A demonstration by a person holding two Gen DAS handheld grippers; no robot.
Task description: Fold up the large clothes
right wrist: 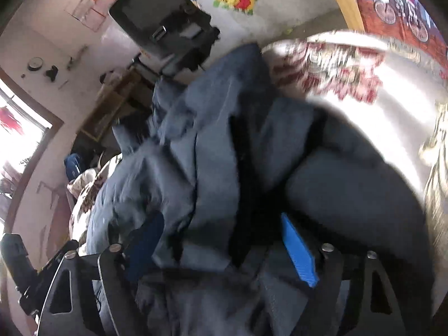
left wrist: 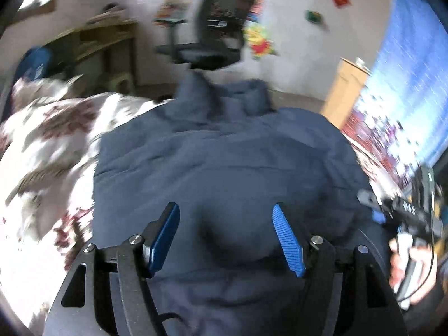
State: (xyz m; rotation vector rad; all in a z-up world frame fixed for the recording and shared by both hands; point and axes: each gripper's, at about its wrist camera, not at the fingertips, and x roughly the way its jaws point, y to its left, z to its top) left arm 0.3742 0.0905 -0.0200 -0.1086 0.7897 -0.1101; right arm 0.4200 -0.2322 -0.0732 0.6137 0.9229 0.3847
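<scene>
Your left gripper (left wrist: 226, 210) hangs open above the blue jacket (left wrist: 224, 154); your right gripper (right wrist: 221, 224) (open too) straddles a thick fold; pinch it deep.

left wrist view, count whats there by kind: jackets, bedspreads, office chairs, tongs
navy jacket: 1
floral bedspread: 1
black office chair: 1
tongs: 2, the left tongs and the right tongs at the right edge
total: 5
</scene>
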